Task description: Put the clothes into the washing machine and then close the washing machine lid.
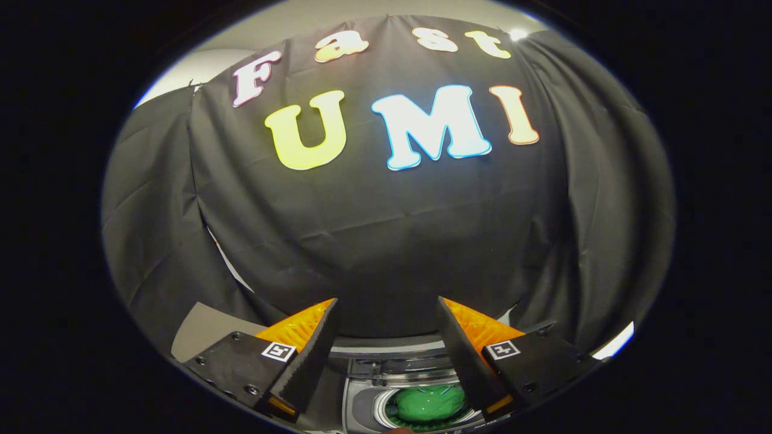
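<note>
My gripper (386,313) is open, its two fingers spread wide with nothing between them, held high and pointing at the black cloth wall. Below and between the fingers is the top of the washing machine (362,401), grey with a round drum opening. A green garment (429,404) lies inside the drum. The raised lid (392,346) shows as a dark band at the machine's back edge, just under the gap between the fingers. The fingers hide both sides of the machine.
The black cloth wall (386,229) hangs close behind the machine and wraps round both sides. A pale strip of floor or board (208,328) shows beyond the left finger.
</note>
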A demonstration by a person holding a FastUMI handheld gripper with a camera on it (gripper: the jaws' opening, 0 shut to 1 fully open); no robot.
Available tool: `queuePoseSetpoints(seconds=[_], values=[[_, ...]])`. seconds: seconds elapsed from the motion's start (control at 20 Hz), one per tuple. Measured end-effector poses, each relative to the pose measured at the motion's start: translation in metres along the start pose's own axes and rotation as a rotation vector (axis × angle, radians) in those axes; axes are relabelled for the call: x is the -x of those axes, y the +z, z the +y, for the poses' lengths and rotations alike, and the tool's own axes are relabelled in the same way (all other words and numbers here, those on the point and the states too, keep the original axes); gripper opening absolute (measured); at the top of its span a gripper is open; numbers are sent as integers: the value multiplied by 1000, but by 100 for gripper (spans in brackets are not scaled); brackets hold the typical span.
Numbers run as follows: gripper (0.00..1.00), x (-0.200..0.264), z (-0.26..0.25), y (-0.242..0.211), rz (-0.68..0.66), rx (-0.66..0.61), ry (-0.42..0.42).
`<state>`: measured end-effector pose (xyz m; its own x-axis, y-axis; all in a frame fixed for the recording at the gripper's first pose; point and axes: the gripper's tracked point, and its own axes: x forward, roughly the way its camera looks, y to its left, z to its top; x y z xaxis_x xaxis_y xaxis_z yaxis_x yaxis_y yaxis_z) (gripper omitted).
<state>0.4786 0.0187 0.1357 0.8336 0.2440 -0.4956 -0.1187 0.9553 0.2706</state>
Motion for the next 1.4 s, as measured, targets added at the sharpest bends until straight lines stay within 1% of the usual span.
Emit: queuePoseSetpoints(seconds=[0.15, 0.45, 0.65, 1.05, 1.25, 1.4], values=[[98, -18, -4, -9, 32, -15, -7], [98, -47, -13, -28, 80, 3, -34], [98, -60, -22, -43, 122, 10, -46], [98, -68, -31, -73, 194, 23, -61], [99, -67, -30, -78, 195, 71, -72], [99, -65, -31, -80, 195, 140, -88]])
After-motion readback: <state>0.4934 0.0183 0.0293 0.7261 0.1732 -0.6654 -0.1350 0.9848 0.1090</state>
